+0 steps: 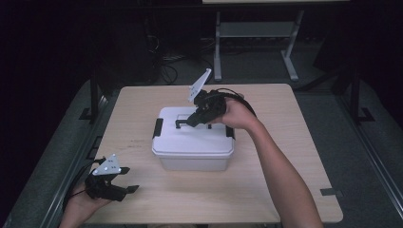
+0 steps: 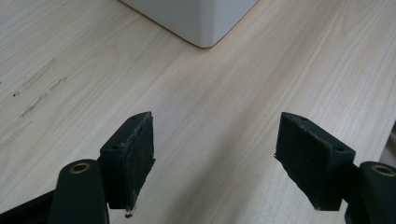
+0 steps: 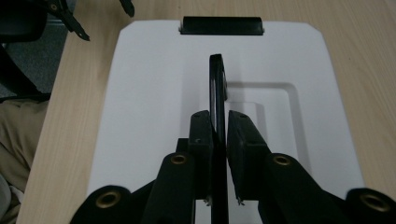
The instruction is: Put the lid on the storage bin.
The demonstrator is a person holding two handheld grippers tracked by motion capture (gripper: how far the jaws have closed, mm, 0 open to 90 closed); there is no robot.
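A white lidded box stands in the middle of the wooden table. Its thin black carry handle is raised upright from the lid's recess. My right gripper reaches over the lid from the far right, its pads closed against both sides of that handle; from above it sits at the lid's centre. My left gripper rests at the near left of the table with its jaws wide apart. Between its jaws is only bare wood, with the box's corner ahead.
Black latches clip the lid at both short ends; one latch lies ahead of the right gripper. A metal table frame stands on the dark floor beyond the far edge. A person's trouser leg is beside the table.
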